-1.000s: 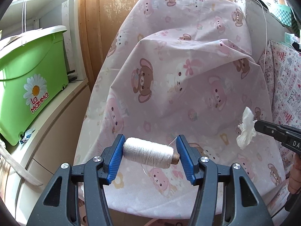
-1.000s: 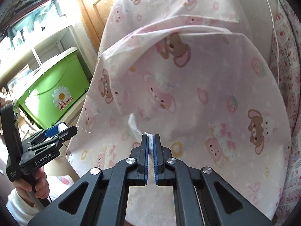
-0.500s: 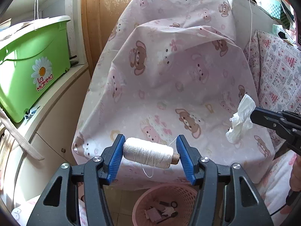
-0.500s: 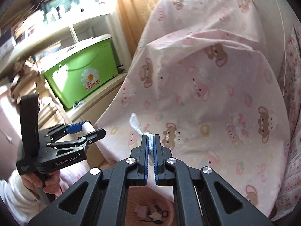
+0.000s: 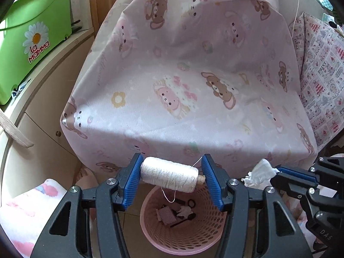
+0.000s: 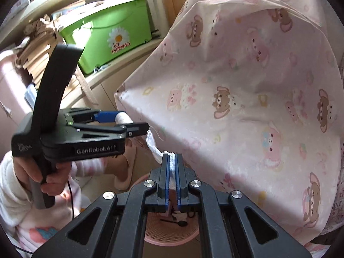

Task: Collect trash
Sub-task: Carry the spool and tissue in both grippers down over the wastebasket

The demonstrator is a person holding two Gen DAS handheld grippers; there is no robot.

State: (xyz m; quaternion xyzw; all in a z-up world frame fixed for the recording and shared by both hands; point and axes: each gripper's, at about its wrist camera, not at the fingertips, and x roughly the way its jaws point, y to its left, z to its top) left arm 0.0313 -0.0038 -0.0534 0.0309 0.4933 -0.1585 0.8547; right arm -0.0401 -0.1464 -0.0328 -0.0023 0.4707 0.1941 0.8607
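My left gripper [image 5: 171, 178] is shut on a white thread spool [image 5: 169, 174], held sideways between the blue pads, right above a pink perforated trash basket [image 5: 182, 239] on the floor. A loose thread hangs from the spool. My right gripper [image 6: 172, 167] is shut on a crumpled white tissue [image 6: 153, 144]; it also shows in the left wrist view [image 5: 259, 173] just right of the basket rim. The basket [image 6: 172, 234] sits below both grippers and holds several small scraps. The left gripper [image 6: 137, 124] shows in the right wrist view with the spool [image 6: 122, 118].
A table draped in a pink bear-print cloth [image 5: 193, 75] stands just behind the basket. A green box [image 5: 32, 34] sits on a cream cabinet [image 5: 43, 107] at left. A patterned cloth [image 5: 322, 64] hangs at right. The person's pink slipper [image 6: 124, 172] is beside the basket.
Both grippers have moved down and back from the tabletop, off its front edge, and now hang over the pink basket. Spool and tissue stay gripped.
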